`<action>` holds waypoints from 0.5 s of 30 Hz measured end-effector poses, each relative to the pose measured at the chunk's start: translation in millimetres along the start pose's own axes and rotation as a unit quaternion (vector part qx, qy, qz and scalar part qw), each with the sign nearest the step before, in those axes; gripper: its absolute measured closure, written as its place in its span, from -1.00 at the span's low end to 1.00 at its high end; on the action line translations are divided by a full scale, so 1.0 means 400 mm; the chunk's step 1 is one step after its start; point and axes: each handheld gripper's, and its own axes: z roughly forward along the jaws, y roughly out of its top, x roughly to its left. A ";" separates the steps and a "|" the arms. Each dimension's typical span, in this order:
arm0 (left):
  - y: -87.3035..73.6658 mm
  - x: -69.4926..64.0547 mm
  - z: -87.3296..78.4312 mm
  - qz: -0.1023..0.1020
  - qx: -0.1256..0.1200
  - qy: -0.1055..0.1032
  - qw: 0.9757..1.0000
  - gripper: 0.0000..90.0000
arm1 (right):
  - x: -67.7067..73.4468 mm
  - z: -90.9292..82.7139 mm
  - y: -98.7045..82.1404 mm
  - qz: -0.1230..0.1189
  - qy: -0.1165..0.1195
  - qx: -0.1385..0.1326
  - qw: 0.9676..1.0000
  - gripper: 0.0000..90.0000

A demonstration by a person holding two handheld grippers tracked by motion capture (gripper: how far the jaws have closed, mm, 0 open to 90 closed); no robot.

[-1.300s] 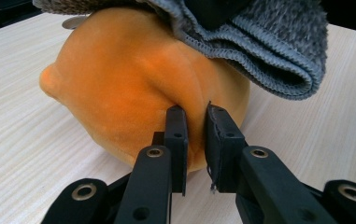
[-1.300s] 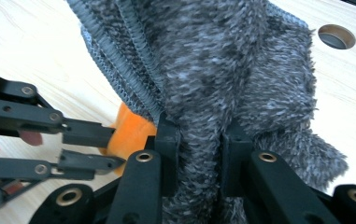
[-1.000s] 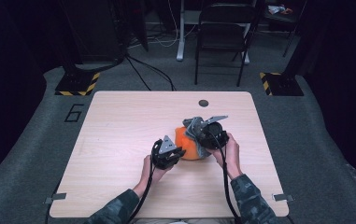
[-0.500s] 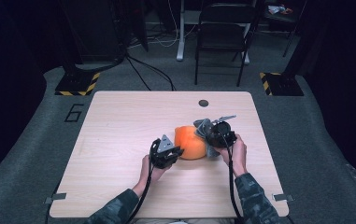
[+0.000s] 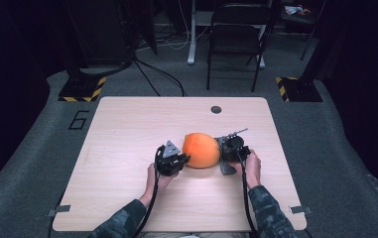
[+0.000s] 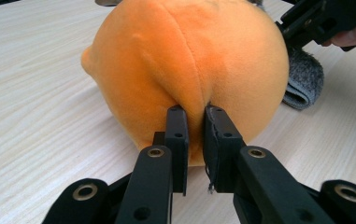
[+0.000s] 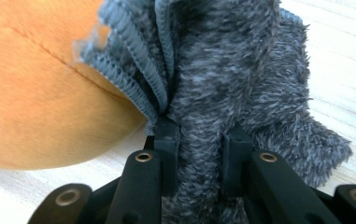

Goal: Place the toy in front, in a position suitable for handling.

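Left tongs (image 6: pixel 195 123) pinch the orange plush toy's (image 6: pixel 189 70) seam; right tongs (image 7: pixel 198 140) clamp the grey fuzzy sock (image 7: pixel 241 79). Anchor the plush firmly and draw the sock slowly along the counter (image 5: pixel 127 129).

The orange plush ball (image 6: pixel 185 70) is showing a soft, short-napped, matt cloth with stitched seams, and the grey fabric (image 7: pixel 241 79) beside it is looking shaggy and fuzzy, with ribbed edges. The bench (image 5: pixel 127 129) is presenting pale, matt wood grain, while the left tool (image 6: pixel 195 135) is looking like matt black plastic with small metal rivets.
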 end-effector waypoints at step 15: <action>-0.005 0.016 0.000 -0.014 0.001 0.007 1.000 0.78 | 0.077 -0.165 0.051 -0.041 0.009 -0.114 0.993 0.62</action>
